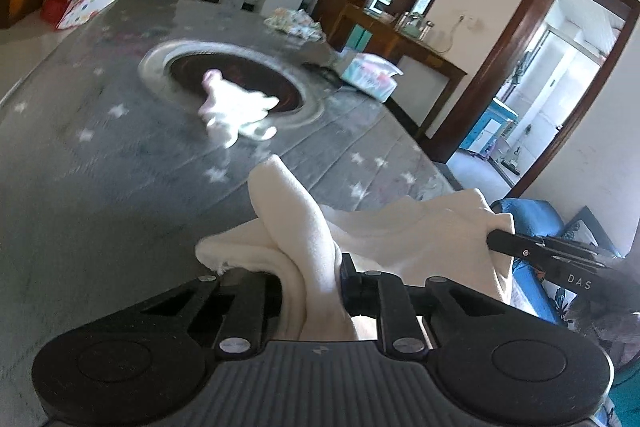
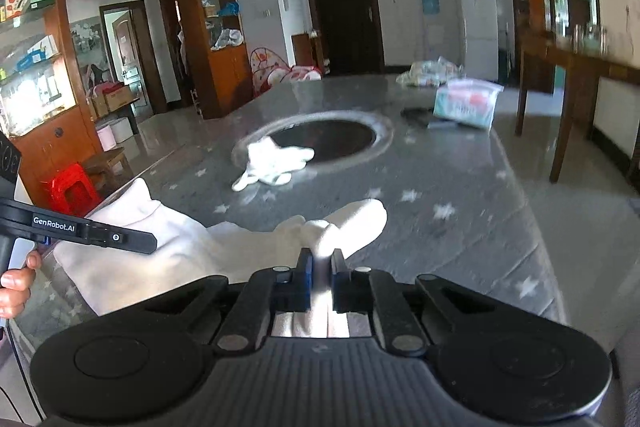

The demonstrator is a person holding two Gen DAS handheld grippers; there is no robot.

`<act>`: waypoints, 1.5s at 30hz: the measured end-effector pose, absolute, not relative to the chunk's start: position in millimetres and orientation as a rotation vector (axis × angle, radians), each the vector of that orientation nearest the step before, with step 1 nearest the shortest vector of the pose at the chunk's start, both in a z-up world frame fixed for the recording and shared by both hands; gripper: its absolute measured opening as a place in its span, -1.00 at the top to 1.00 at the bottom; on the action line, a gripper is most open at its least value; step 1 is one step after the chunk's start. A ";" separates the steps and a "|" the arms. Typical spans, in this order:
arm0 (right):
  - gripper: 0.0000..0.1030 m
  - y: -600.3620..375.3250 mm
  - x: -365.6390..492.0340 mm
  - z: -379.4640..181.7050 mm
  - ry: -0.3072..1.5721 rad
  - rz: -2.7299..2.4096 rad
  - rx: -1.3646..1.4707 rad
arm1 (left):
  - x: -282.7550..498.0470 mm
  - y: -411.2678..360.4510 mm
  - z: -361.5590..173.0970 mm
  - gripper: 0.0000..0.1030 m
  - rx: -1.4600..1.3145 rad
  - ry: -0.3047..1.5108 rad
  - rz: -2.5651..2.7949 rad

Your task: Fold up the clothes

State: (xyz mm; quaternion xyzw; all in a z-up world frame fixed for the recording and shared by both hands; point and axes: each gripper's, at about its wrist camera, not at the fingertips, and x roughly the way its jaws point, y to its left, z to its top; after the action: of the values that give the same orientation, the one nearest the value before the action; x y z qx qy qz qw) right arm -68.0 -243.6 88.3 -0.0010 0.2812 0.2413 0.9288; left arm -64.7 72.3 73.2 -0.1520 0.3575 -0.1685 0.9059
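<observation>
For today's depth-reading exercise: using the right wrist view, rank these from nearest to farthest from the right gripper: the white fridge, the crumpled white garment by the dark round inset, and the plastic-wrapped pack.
1. Crumpled white garment, on the table ahead, slightly left of the right gripper.
2. Plastic-wrapped pack, farther up the table, to the right.
3. White fridge, against the back wall.

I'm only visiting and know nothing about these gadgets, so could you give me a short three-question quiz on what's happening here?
1. True or false: the left gripper and the right gripper are both clamped on the same cream fleece garment.
2. Multiple choice: the crumpled white cloth lies A) on the red plastic stool, B) at the rim of the dark round inset in the grey star-patterned table, C) on the white fridge.
3. Fill in: the pastel plastic-wrapped pack sits on the ____.

Key: 1 true; 2 B; 3 table.
</observation>
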 end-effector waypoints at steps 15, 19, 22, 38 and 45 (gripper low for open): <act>0.86 -279.8 -55.0 145.8 0.431 0.374 -0.086 | -18.5 12.2 117.7 0.65 -0.222 0.677 -0.407; 0.86 -290.3 -49.3 154.8 0.406 0.339 -0.103 | -7.5 -3.3 124.6 0.65 -0.204 0.662 -0.417; 0.86 -296.1 -46.1 156.2 0.402 0.319 -0.112 | -2.3 -12.7 125.4 0.65 -0.203 0.667 -0.423; 0.86 -310.2 -20.4 139.3 0.435 0.290 -0.120 | 20.2 -33.9 111.3 0.65 -0.175 0.707 -0.412; 0.86 -311.2 -1.6 119.1 0.478 0.274 -0.118 | 34.7 -36.9 94.6 0.64 -0.164 0.734 -0.394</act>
State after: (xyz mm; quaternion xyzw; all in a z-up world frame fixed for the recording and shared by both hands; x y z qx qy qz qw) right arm -1.6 -311.2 119.1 -0.0580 0.2356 0.1351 0.9607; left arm 34.7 -36.9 94.6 -0.0797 0.3561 -0.1910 0.9113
